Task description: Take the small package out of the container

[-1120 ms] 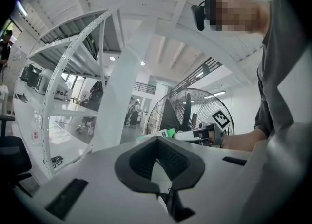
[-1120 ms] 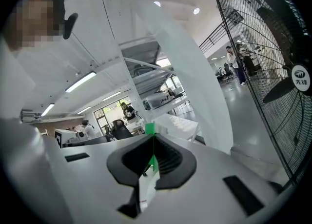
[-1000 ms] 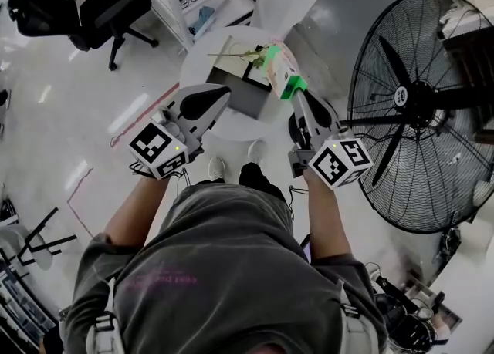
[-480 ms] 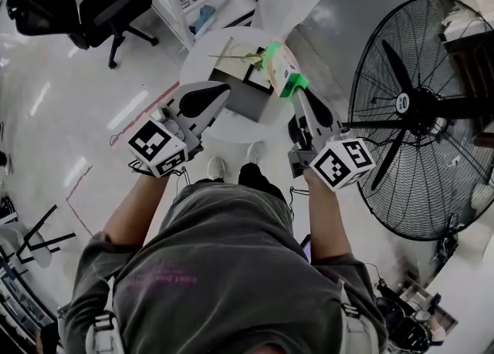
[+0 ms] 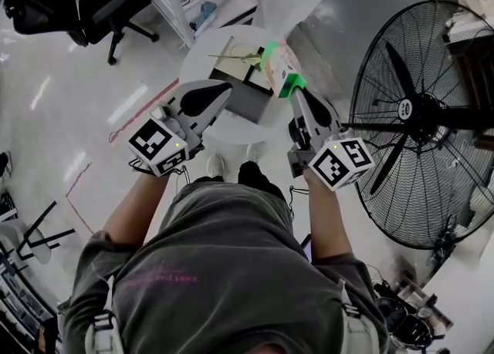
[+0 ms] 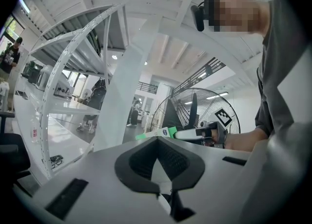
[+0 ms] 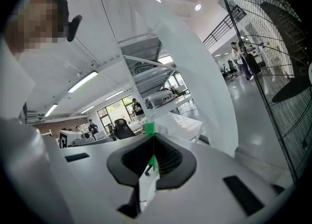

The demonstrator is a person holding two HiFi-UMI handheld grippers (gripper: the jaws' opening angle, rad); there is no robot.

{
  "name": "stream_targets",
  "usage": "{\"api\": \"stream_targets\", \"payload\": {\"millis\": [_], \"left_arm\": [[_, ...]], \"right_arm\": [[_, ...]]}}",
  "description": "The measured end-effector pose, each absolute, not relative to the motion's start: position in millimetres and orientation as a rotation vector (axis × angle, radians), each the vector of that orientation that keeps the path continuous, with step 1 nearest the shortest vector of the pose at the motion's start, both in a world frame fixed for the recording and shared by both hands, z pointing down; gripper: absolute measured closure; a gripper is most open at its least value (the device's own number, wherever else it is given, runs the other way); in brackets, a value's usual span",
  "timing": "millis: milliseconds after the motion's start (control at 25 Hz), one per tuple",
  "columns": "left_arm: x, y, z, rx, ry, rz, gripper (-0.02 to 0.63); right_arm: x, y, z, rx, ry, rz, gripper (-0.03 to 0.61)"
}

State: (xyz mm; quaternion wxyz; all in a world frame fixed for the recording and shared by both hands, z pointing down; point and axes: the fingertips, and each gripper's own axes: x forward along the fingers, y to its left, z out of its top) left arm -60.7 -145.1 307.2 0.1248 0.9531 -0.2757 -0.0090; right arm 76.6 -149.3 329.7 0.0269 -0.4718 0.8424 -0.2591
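Got the right gripper (image 5: 297,96) clamped tight on the small package (image 5: 279,67). Only an edge-on sliver in the right gripper view, lower end buried between the jaws. Sits upper centre of the head view, just right of the grey container (image 5: 244,98) on the round table (image 5: 199,59). Left gripper (image 5: 225,90) pinched together on nothing, by the container's left edge. Big fan (image 5: 417,113) crowding the right, open floor (image 5: 69,113) at left.

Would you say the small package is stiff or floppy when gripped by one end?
The small package juts out straight from the right gripper without drooping, so it is probably light and fairly stiff. In the right gripper view it shows as a thin edge, so it might pivot or slip.
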Motion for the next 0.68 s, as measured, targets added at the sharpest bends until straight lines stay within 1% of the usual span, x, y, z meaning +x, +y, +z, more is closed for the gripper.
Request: {"api": "stream_targets", "payload": {"millis": [680], "left_arm": [[-48, -169, 328, 2.737, -0.812, -0.009, 0.598]], "right_arm": [[79, -174, 359, -1.428, 2.631, -0.892, 0.555]]}}
